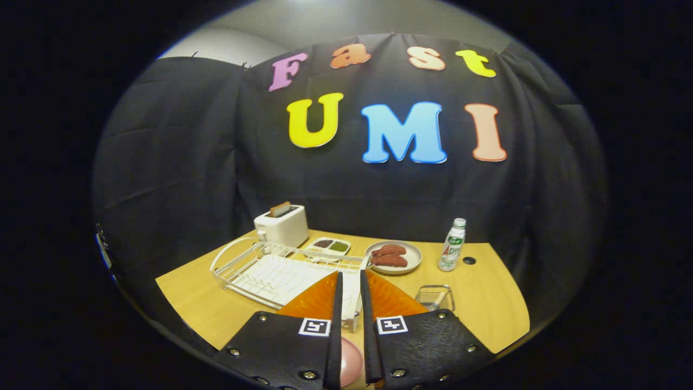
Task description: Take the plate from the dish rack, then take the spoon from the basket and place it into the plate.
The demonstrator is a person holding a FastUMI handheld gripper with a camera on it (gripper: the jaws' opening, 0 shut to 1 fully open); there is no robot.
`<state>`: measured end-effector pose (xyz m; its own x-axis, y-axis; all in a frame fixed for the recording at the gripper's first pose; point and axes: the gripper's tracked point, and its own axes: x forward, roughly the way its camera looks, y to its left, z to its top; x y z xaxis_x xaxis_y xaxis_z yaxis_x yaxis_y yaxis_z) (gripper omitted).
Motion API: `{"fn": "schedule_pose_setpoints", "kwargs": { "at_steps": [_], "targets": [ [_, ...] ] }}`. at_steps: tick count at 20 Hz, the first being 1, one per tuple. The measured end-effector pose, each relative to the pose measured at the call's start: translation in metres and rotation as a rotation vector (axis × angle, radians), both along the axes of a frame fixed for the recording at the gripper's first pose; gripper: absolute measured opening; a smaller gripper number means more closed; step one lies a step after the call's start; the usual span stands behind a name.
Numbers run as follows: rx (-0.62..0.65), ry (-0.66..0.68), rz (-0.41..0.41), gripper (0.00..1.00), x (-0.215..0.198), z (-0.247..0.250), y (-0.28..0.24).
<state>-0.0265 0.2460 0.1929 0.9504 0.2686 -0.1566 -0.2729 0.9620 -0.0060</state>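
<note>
One step is looking done, as far as I can judge: the dish rack (270, 273), sitting in the lower centre of the frame just ahead of the fingers, is showing no plate in its wires. A rounded pink edge, which I am taking for the plate (351, 360), is peeking out low between the fingers at the bottom centre. It is seeming to lie flat, face up. Being round, it is offering no long axis, and too little is showing to say more. The spoon step is looking not yet done. The wire basket (436, 297) is standing just beyond the right finger at lower right, half hidden, so I cannot tell whether a spoon is lying in it or which way its handle is pointing. The gripper (351, 303) is standing barely open, its fingers parallel with a narrow slit between them, and is gripping nothing that I can make out.
</note>
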Motion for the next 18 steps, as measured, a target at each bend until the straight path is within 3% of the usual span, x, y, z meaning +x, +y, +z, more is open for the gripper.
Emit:
{"fn": "schedule_pose_setpoints", "kwargs": {
  "at_steps": [1, 6, 11, 18],
  "targets": [
    [0.016, -0.027, -0.028, 0.18, -0.002, 0.015, -0.014],
    [0.03, -0.12, -0.184, 0.99, -0.001, 0.053, -0.075],
    [0.032, -0.144, -0.231, 0.99, -0.009, 0.063, -0.108],
    [0.045, -0.136, -0.226, 0.99, -0.008, 0.06, -0.128]
  ]
}}
